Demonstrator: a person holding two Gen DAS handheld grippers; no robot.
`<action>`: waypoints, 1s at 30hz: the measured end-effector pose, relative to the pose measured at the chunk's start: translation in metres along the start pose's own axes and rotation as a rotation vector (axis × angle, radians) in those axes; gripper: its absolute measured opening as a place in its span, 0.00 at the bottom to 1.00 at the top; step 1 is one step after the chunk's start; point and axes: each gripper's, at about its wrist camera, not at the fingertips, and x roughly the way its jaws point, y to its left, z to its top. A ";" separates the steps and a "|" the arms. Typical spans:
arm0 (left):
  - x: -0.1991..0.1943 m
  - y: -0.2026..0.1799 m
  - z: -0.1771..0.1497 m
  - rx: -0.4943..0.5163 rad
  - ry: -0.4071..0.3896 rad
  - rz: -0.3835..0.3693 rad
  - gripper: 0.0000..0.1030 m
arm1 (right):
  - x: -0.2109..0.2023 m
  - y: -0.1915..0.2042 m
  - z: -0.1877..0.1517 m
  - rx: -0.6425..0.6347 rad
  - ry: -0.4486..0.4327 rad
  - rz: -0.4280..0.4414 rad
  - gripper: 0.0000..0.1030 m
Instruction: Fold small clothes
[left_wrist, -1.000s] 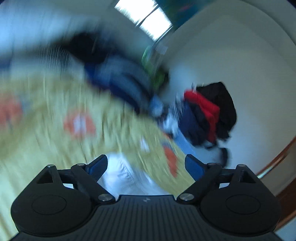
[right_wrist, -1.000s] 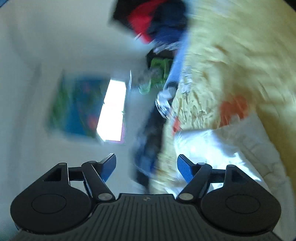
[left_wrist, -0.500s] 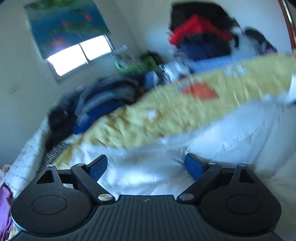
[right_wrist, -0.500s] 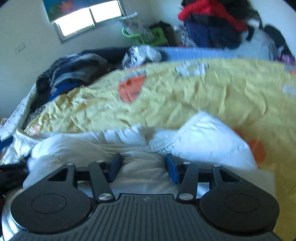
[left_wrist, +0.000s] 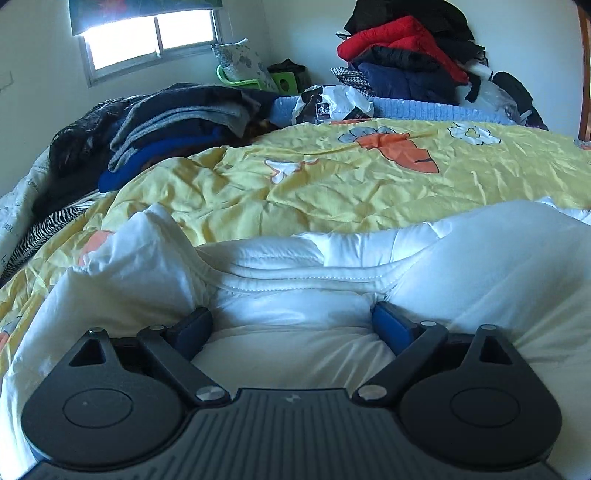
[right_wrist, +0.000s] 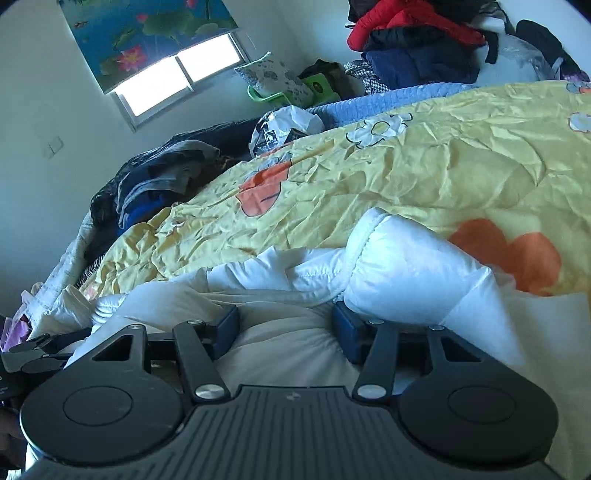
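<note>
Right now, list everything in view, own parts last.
white garment: one, white, crumpled on the bed, nearest both cameras
yellow quilt: one, yellow with orange prints, beneath the garment
dark clothes pile: one, grey, blue and black, far left of the bed
coat heap: one, red, navy and black, against the far wall
window: one, bright, far wall
left gripper: one, black with blue pads, jaws apart with white cloth between
right gripper: one, black with blue pads, jaws apart with cloth between

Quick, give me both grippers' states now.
Left gripper: open, fingers apart, pressed into the white garment, not clamped.
Right gripper: partly closed around a bunch of the garment; firm grip cannot be told.
</note>
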 end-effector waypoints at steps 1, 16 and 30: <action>0.000 0.001 0.000 -0.004 0.002 -0.005 0.93 | 0.000 0.001 0.000 -0.005 -0.001 -0.004 0.55; 0.006 0.011 0.001 -0.041 0.011 -0.050 0.93 | 0.005 0.016 -0.002 -0.078 -0.004 -0.069 0.55; -0.121 0.057 -0.020 -0.285 -0.260 0.015 0.93 | -0.111 -0.004 0.010 0.359 -0.178 0.112 0.74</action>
